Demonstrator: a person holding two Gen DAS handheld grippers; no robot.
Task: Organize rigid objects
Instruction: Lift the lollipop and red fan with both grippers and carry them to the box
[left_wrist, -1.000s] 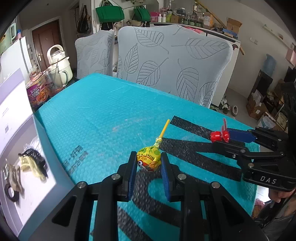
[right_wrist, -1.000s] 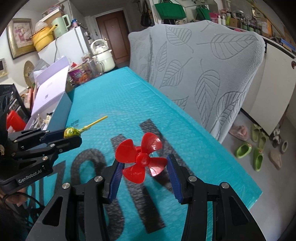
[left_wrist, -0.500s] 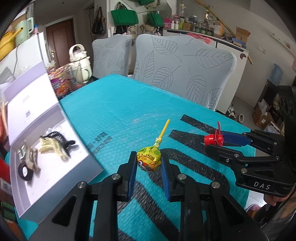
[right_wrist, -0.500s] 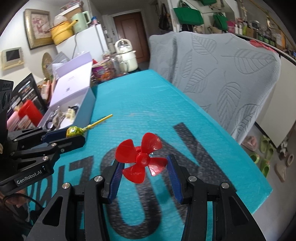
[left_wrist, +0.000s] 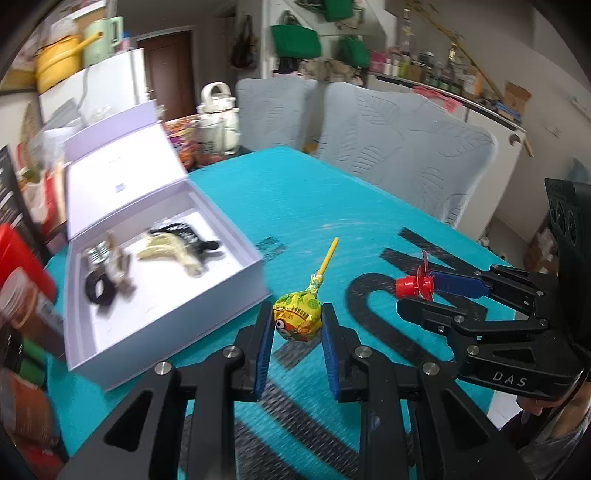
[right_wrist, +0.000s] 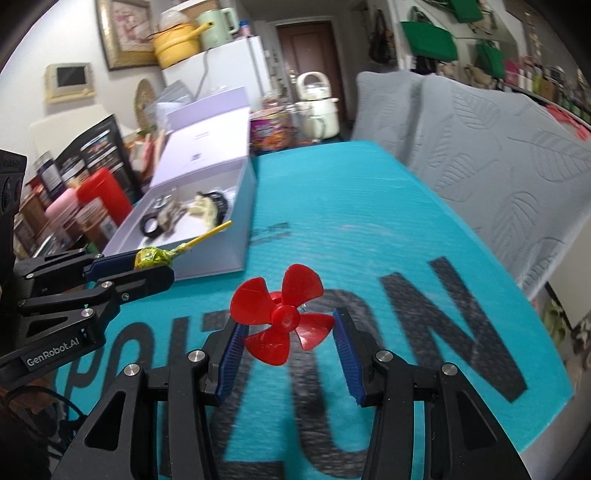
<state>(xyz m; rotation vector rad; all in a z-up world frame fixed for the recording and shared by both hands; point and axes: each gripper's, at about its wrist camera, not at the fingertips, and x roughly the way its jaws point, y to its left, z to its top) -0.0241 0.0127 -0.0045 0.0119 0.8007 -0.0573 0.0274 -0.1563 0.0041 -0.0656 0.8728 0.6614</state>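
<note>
My left gripper (left_wrist: 297, 328) is shut on a yellow-wrapped lollipop (left_wrist: 297, 319) with a yellow stick, held above the teal mat. It also shows in the right wrist view (right_wrist: 151, 256). My right gripper (right_wrist: 286, 332) is shut on a red propeller (right_wrist: 284, 314), also held above the mat; it shows in the left wrist view (left_wrist: 419, 284). An open white box (left_wrist: 166, 299) with its lid up lies to the left and holds several small objects, among them a black ring (left_wrist: 101, 290) and a cream plastic piece (left_wrist: 173, 253).
The teal bubble mat (left_wrist: 306, 195) with big black letters covers the table. Two grey leaf-patterned chairs (left_wrist: 399, 147) stand at the far edge. Jars, a kettle (left_wrist: 218, 110) and bottles crowd the far left. The table edge (right_wrist: 554, 402) runs close on the right.
Both grippers have swung left while holding their objects. The white box has come further into both views and now lies just left of the lollipop.
</note>
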